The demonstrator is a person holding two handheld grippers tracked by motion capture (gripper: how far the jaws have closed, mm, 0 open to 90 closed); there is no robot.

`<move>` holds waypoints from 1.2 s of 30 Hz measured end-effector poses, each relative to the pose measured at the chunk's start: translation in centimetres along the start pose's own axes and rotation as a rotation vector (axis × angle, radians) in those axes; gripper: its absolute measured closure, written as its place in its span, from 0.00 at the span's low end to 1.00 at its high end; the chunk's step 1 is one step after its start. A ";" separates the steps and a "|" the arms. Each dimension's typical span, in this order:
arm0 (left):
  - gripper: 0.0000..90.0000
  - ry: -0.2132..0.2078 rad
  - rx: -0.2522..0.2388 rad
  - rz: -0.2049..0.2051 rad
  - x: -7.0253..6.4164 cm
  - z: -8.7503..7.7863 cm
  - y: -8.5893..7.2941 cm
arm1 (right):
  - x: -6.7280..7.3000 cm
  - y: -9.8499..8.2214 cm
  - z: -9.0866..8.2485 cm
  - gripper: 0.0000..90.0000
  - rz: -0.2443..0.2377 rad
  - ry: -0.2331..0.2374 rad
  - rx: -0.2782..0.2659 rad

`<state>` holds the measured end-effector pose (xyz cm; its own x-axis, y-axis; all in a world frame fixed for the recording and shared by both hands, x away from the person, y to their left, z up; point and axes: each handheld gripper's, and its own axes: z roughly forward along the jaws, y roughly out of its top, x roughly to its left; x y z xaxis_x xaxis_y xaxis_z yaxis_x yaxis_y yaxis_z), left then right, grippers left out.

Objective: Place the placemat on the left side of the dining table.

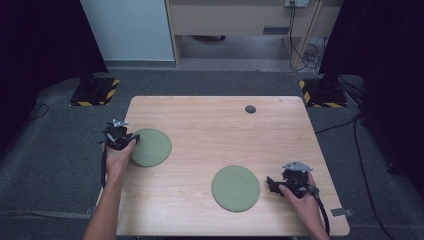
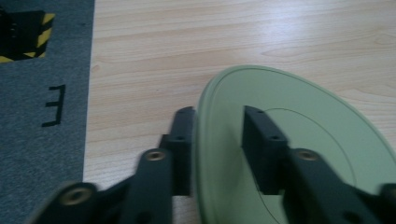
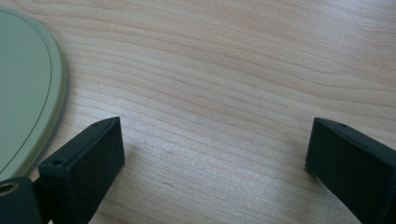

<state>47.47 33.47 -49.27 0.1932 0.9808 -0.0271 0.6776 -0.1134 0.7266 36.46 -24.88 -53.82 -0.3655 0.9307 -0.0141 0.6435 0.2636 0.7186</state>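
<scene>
Counter: a light wooden counter (image 1: pixel 210 125) with rounded corners, standing on dark grey carpet floor (image 1: pixel 50 165); a small round grey cap (image 1: pixel 250 109) sits near its far edge.

Left plate: a flat round pale green plate (image 1: pixel 152 147) lies near the left edge of the counter. In the left gripper view its rim (image 2: pixel 201 140) passes between the two fingers.

Near plate: a second flat round pale green plate (image 1: pixel 235 188) lies closer to the person, right of the middle, well apart from the first one. Its edge (image 3: pixel 28 107) appears at the left of the right gripper view.

Left gripper: the black left gripper (image 1: pixel 121 137), held in the person's left hand (image 1: pixel 118 159), is at the left rim of the left plate. Its fingers (image 2: pixel 183 149) stand apart, one outside the rim and one over the plate surface; they seem not to press on the plate, but the contact under the rim is hard to see.

Right gripper: the black right gripper (image 1: pixel 272 184), held in the right hand (image 1: pixel 302 200), is just beside the right side of the near plate. Its fingers (image 3: pixel 88 168) are wide apart, with bare wood between them.
</scene>
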 end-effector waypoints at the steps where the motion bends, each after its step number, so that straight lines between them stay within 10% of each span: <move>1: 0.59 0.008 -0.004 0.008 0.0 0.1 0.0 | 0.0 0.0 0.0 0.05 0.000 0.000 0.000; 15: 0.13 -0.030 -0.030 0.058 -2.2 0.1 0.5 | 0.0 0.0 0.0 0.05 -0.001 -0.003 0.000; 36: 0.05 -0.137 -0.058 0.110 -5.5 -1.4 0.2 | 0.0 0.0 0.0 0.05 0.003 0.002 0.004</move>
<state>45.55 28.28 -47.99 0.3614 0.9318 -0.0351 0.6059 -0.2061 0.7684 36.44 -24.84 -53.83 -0.3648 0.9310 -0.0101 0.6474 0.2614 0.7159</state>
